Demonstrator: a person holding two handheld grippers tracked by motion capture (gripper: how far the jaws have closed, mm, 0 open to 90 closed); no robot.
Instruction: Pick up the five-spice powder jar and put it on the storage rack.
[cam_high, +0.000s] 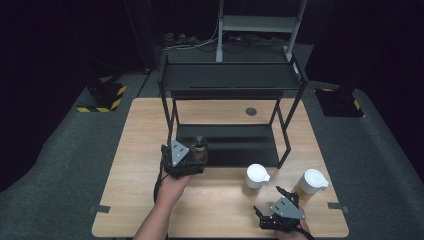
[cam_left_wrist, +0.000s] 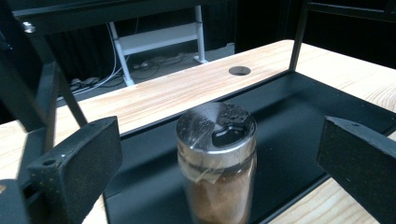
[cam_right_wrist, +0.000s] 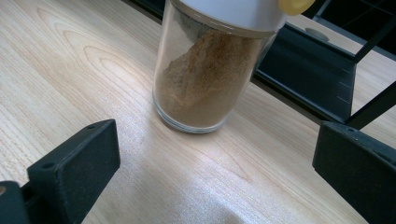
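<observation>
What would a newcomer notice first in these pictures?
Probably the black rack standing on the wooden table, with a steel-lidded spice jar on its bottom shelf between the open jaws of the left gripper. Two white-lidded jars of brown powder stand on the table ahead of the open right gripper.

Blk rack (cam_high: 292, 107) – wood table (cam_high: 140, 165)

Steel-lidded spice jar (cam_left_wrist: 216, 163) upright on rack's black bottom shelf (cam_left_wrist: 299, 121), brown powder inside.

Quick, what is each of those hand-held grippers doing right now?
Left hand-held gripper: open around the metal-lidded jar.
Right hand-held gripper: open, holding nothing.
</observation>
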